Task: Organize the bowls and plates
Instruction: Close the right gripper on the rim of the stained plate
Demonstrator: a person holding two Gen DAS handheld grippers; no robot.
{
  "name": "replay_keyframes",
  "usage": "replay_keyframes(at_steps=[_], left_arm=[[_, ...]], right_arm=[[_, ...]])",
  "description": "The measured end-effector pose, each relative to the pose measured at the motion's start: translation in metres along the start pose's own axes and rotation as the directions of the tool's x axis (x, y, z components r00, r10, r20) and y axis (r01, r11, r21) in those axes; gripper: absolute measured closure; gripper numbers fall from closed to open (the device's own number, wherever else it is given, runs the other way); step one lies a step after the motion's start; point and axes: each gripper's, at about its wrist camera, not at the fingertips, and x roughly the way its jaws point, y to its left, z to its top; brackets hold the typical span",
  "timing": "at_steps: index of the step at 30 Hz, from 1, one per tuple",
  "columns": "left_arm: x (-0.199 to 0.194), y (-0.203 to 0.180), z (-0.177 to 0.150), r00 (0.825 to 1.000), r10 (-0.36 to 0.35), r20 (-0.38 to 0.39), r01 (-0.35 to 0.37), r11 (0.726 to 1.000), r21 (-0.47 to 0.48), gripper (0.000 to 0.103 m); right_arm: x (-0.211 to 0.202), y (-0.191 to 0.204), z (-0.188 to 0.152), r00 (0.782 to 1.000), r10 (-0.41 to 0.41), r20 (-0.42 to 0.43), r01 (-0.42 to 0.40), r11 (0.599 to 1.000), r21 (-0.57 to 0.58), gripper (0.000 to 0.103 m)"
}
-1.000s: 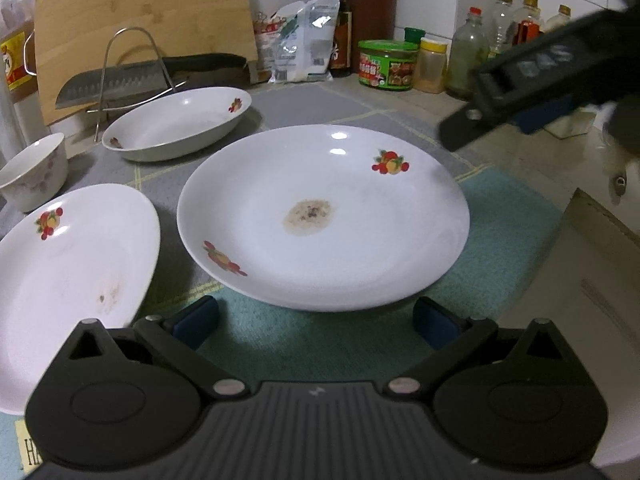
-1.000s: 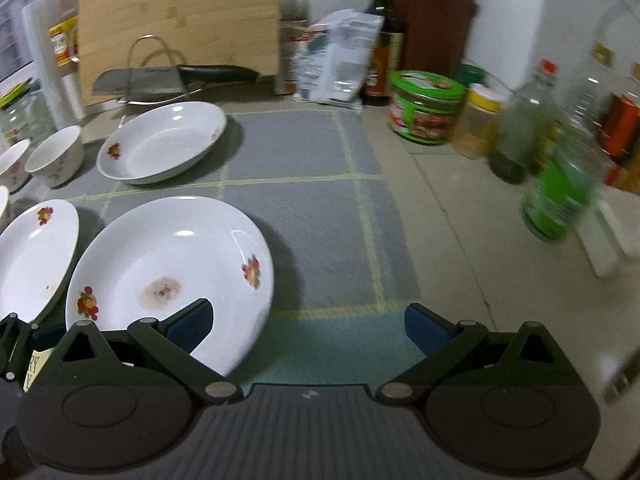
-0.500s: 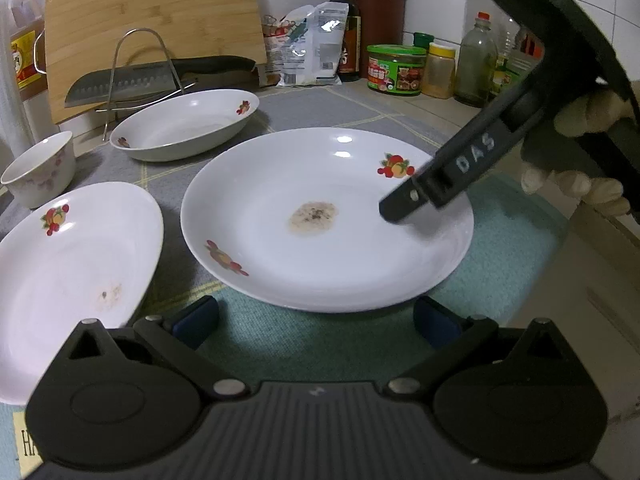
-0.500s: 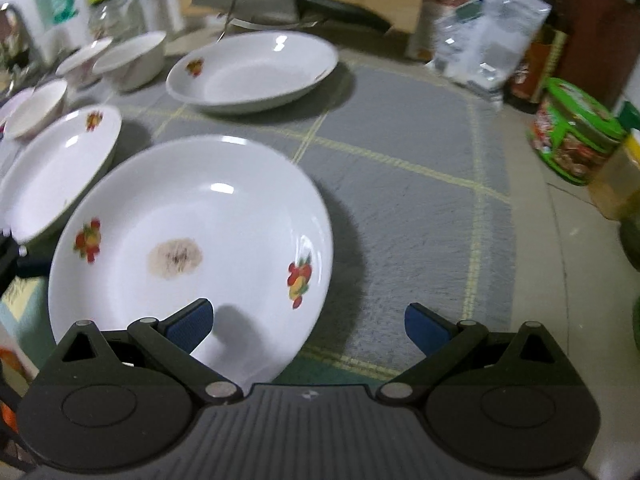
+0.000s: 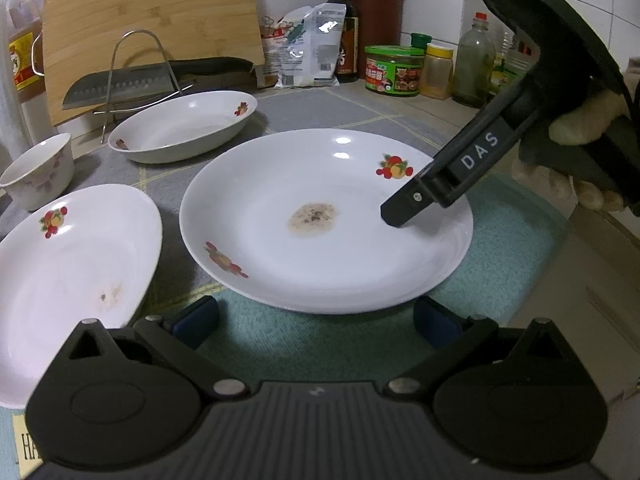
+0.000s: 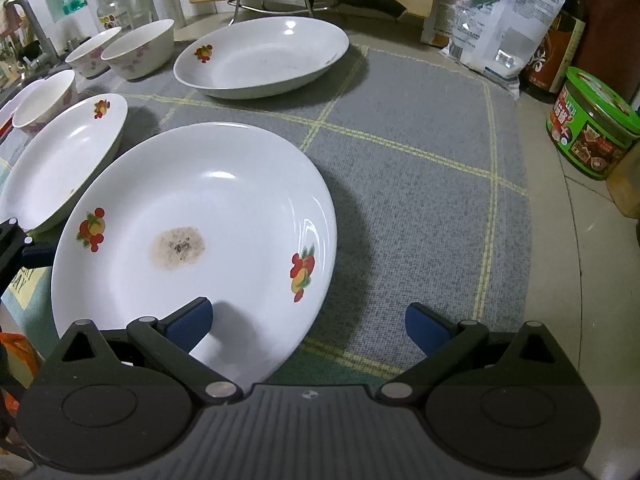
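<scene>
Stained plate (image 5: 320, 220) sits centre on the mat (image 5: 320, 340), brown smear in its middle. Right gripper (image 5: 404, 210) comes in from the right, one finger over the plate's right inner rim; contact unclear. Left gripper (image 5: 316, 322) near, fingers (image 5: 196, 320) spread wide. Second plate (image 5: 72, 272) at left, oval dish (image 5: 184, 128) far left.

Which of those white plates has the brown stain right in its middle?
The big plate nearest both grippers, with the right gripper straddling its rim. The deep dish by the knife shows none.
</scene>
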Motion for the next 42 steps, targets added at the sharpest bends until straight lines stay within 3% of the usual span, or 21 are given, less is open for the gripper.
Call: replay_keyframes(at_steps=[9, 13, 23, 32, 42], left_arm=[[0.000, 0.000, 0.000, 1.000, -0.007, 0.002, 0.007, 1.000, 0.012, 0.000], [0.000, 0.001, -0.001, 1.000, -0.012, 0.002, 0.012, 1.000, 0.018, 0.000], [0.001, 0.003, 0.002, 1.000, -0.023, -0.011, 0.023, 0.999, 0.023, 0.000], [0.003, 0.003, 0.004, 1.000, -0.023, -0.021, 0.023, 0.999, 0.022, 0.000], [0.005, 0.002, 0.003, 1.000, -0.012, -0.018, 0.012, 1.000, 0.013, 0.000]], right_arm=[[-0.003, -0.004, -0.006, 0.999, 0.034, 0.036, -0.032, 0.998, -0.054, 0.000], [-0.006, -0.005, -0.001, 0.993, 0.107, 0.049, -0.102, 0.990, -0.100, 0.000], [0.005, -0.012, 0.020, 0.950, 0.311, 0.019, -0.306, 0.942, -0.138, 0.000], [0.019, -0.017, 0.045, 0.914, 0.404, -0.024, -0.403, 0.902, -0.154, 0.000], [0.023, -0.028, 0.051, 0.886, 0.463, -0.029, -0.463, 0.878, -0.123, 0.000]])
